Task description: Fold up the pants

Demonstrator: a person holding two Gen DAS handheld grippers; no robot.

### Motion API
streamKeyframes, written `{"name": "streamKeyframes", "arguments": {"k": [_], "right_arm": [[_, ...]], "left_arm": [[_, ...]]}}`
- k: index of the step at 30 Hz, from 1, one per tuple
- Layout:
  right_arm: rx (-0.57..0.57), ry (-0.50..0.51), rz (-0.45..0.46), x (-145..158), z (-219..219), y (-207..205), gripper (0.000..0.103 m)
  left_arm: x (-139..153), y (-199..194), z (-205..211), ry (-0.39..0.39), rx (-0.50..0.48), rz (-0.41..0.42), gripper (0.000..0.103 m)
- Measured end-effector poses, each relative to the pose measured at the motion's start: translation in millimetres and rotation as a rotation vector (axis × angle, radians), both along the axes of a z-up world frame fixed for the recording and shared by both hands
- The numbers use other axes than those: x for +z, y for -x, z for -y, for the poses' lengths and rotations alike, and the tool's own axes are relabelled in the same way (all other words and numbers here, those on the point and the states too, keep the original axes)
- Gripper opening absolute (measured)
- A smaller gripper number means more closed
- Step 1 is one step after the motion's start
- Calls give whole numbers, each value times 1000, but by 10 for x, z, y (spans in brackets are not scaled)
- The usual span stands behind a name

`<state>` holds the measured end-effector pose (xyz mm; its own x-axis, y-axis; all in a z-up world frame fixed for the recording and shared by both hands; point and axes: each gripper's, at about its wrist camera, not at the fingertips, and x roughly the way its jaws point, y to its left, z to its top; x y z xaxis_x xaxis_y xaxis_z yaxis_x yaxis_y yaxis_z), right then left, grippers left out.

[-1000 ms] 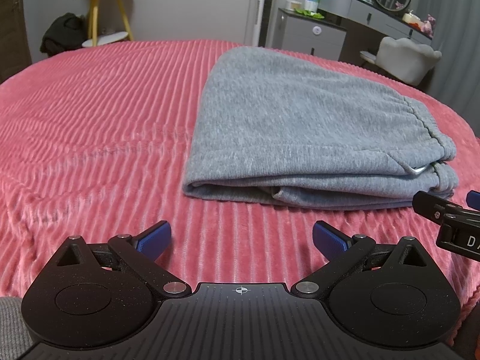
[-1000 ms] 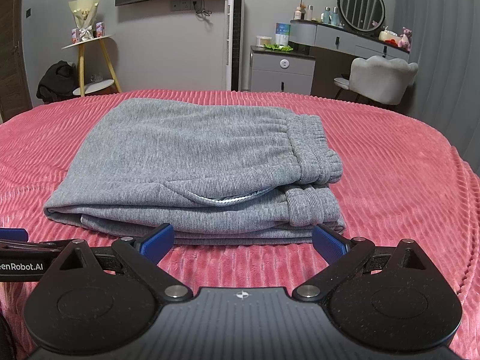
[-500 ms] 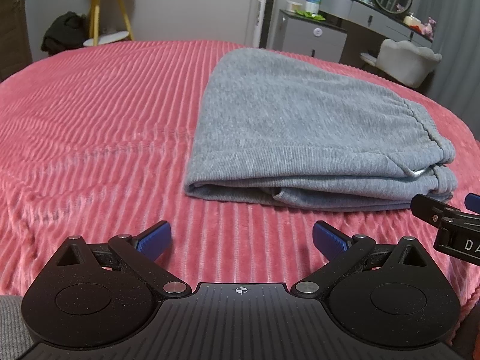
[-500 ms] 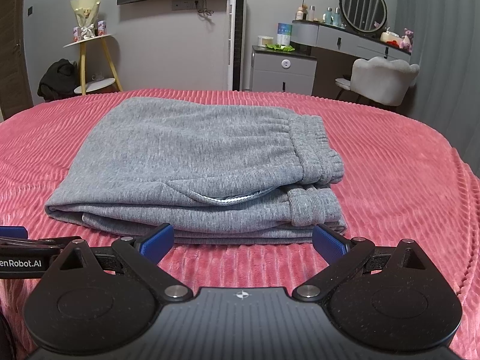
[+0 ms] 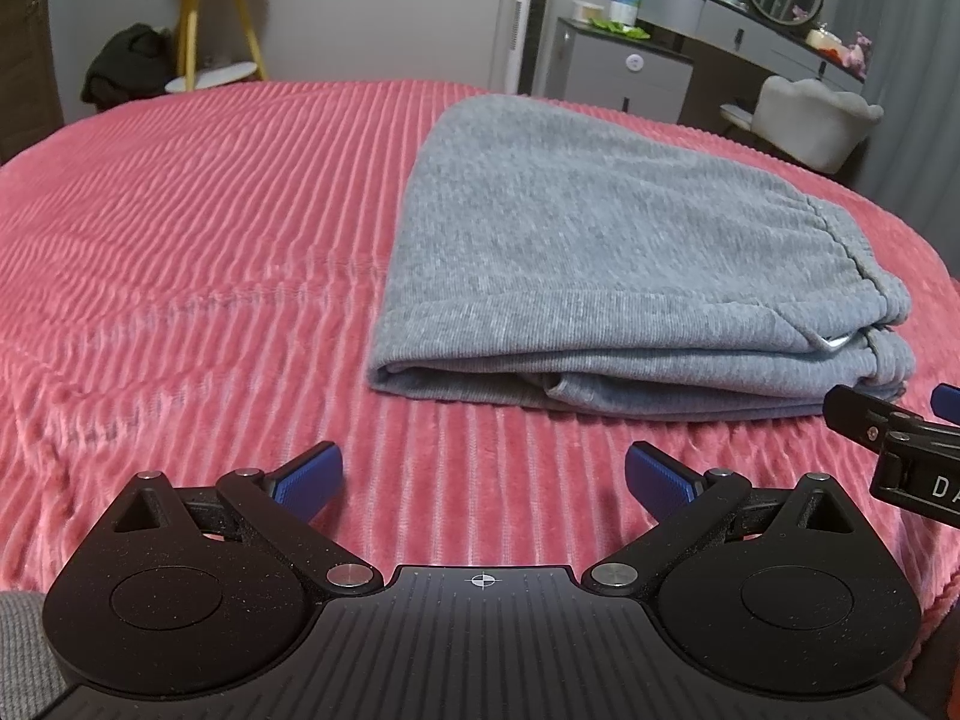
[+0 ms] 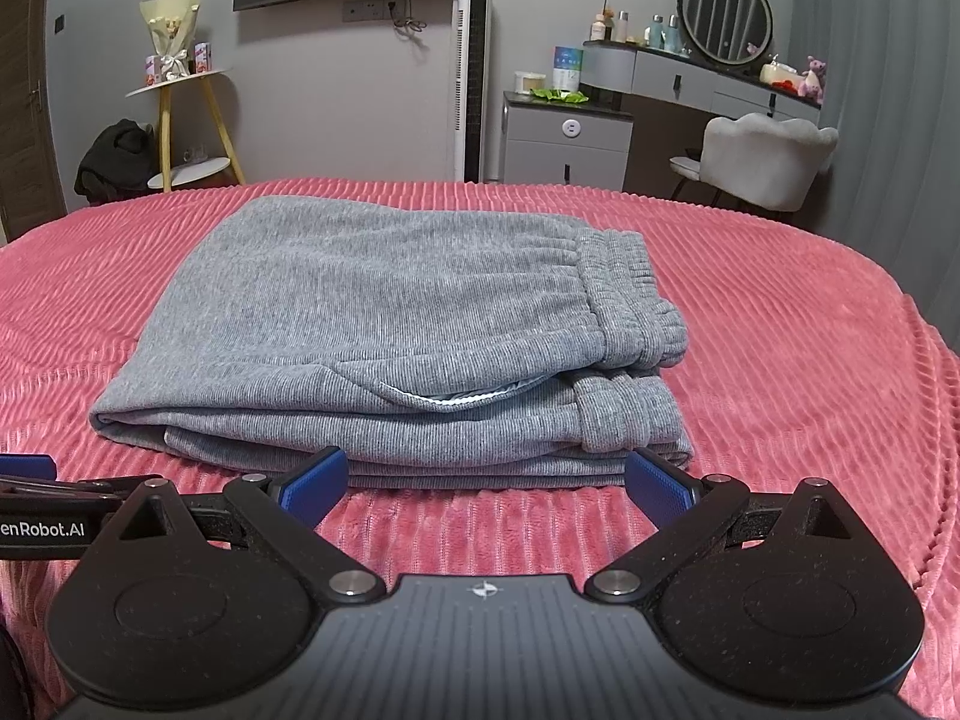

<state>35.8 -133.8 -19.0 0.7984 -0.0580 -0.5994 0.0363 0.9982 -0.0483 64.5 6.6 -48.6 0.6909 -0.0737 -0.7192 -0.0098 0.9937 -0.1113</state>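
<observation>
Grey sweatpants (image 5: 600,252) (image 6: 384,324) lie folded in a flat stack on the pink ribbed bedspread (image 5: 180,252) (image 6: 810,360), waistband to the right. A pocket edge with white lining shows at the front fold. My left gripper (image 5: 483,474) hovers open, short of the stack's front left corner, with nothing between its blue pads. My right gripper (image 6: 486,474) stands open just before the stack's front edge, also holding nothing. The right gripper's finger (image 5: 888,438) juts in at the right edge of the left wrist view; the left gripper's finger (image 6: 54,486) shows at the left of the right wrist view.
Beyond the bed stand a yellow-legged side table (image 6: 180,120) with a dark bag beside it, a tall white tower fan (image 6: 474,72), a grey cabinet (image 6: 567,138), a dresser with a round mirror (image 6: 726,15) and a pale chair (image 6: 768,156). The bedspread falls away at the right.
Both grippers have drawn back slightly and risen a little; the pants look slightly farther off in the right wrist view. The pants have not moved and both grippers stay open.
</observation>
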Motion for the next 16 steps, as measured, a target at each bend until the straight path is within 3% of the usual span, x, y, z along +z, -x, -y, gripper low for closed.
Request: {"name": "streamKeyframes", "arguments": {"k": [16], "right_arm": [[-3, 1, 1, 3, 9, 4, 99]], "left_arm": [[12, 19, 6, 10, -22, 18, 103]]}}
